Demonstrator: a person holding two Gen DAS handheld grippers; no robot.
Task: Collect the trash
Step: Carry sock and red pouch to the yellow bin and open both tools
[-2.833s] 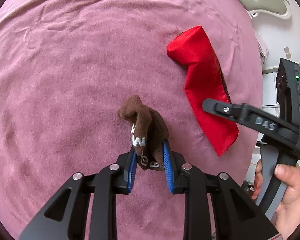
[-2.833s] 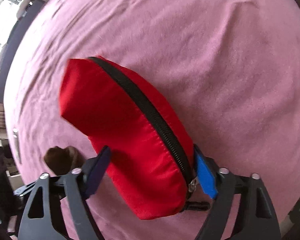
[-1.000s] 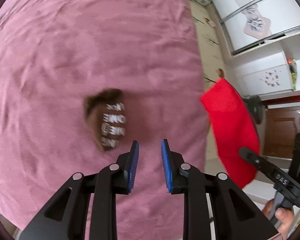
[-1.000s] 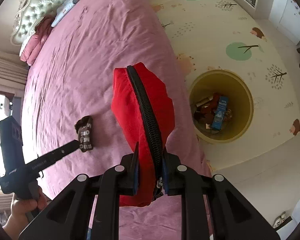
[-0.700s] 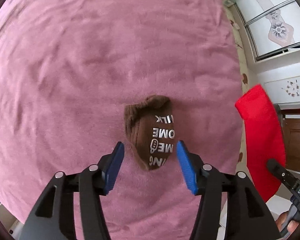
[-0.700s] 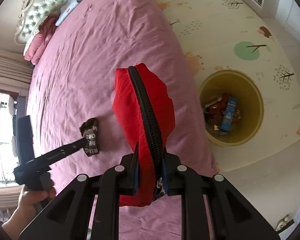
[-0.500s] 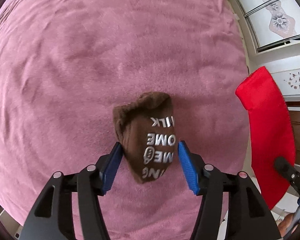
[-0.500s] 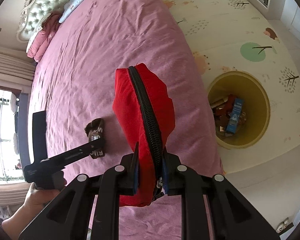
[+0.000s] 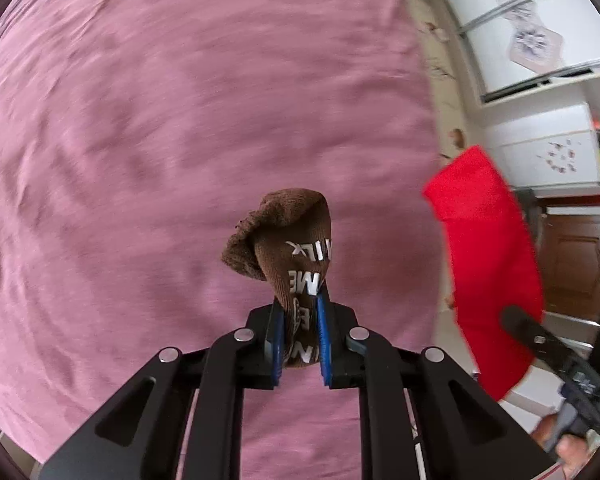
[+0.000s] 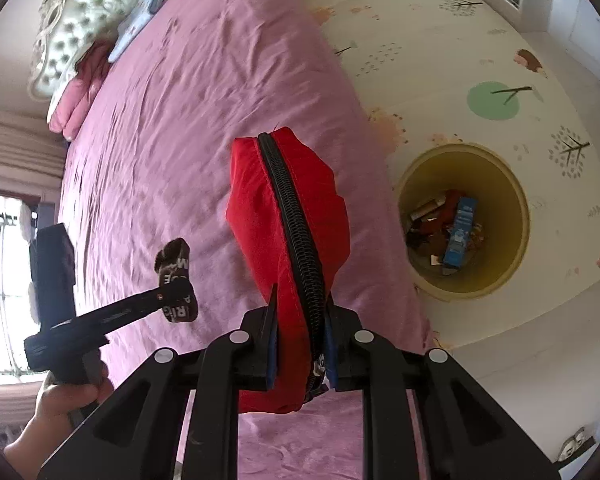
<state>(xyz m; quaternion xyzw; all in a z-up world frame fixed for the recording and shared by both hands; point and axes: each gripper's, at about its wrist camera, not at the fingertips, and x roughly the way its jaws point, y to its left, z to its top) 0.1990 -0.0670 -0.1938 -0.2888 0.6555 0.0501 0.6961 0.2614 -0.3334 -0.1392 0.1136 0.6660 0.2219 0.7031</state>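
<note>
L hand-held gripper (image 9: 299, 342) clamped on brown sock (image 9: 286, 240), lifted over the pink bed (image 9: 160, 140). R hand-held gripper (image 10: 299, 346) clamped on red pouch (image 10: 288, 216) w/ black zip; yellow bin (image 10: 516, 220) on floor beside bed.

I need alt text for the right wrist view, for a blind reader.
The right tongs grip a red zippered pouch above a pink bed. The left tongs hold a brown sock; a yellow bin stands on the floor.
</note>
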